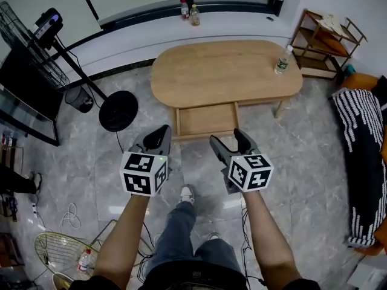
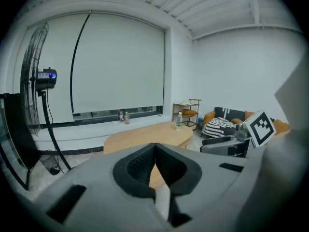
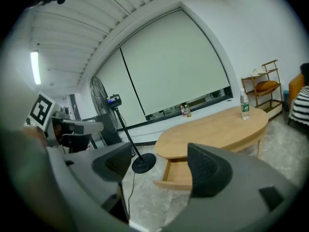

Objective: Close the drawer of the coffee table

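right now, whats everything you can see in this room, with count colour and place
coffee table: one, light wood, mid-room
drawer: one, light wood, pulled open on the table's near side
water bottle: one, clear, upright on the table's right end
ledge bottles: two, clear, on the window ledge
standing fan: one, black, left of the table
wire bin: one, black, beside the fan
shelf rack: one, wood, far right corner
striped blanket: one, black and white, right edge
fan guard: one, pale wire, on the floor near left
left tongs: one, grey, shut, empty
right tongs: one, grey, open, empty
forearms: two, bottom of the head view
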`<state>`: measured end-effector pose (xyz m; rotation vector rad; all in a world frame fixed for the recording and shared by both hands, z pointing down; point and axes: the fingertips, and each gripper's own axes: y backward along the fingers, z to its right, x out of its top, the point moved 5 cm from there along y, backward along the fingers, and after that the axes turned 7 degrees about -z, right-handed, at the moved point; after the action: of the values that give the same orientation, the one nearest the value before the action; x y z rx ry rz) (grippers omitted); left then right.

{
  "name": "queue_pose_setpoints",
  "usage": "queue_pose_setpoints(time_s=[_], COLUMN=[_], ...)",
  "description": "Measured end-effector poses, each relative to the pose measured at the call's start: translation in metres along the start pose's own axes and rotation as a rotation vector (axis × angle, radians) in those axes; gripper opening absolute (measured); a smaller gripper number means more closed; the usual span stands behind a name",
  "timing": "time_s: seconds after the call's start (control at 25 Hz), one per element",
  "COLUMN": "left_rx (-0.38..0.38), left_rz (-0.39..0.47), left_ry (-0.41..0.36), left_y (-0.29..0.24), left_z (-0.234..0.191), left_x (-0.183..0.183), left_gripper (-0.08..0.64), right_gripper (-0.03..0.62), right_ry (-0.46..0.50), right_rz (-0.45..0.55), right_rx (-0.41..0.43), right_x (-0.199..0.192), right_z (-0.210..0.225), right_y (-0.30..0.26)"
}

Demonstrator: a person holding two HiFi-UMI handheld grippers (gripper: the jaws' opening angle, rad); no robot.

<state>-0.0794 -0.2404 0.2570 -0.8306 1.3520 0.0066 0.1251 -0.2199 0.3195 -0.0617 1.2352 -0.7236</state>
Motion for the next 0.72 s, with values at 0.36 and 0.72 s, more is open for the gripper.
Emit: queue_pose_setpoints(time_s=[0.36, 0.72], left_rx=[-0.021, -0.030], left_rz=[-0.006, 0.012], left_ry=[-0.017, -0.053], left_y=[-0.101, -0.180], left_z=[-0.010, -0.015], left_x=[-0.077, -0.158], left_gripper=[0.002, 0.002], right_gripper=[0.347, 0.360], right_ry=[-0.013, -0.066], right_rz=[0.008, 0.068], right_rx=[0.006, 0.031], right_x=[-0.081, -0.160], right_z=[0.054, 0.104], right_y=[-0.062, -0.126])
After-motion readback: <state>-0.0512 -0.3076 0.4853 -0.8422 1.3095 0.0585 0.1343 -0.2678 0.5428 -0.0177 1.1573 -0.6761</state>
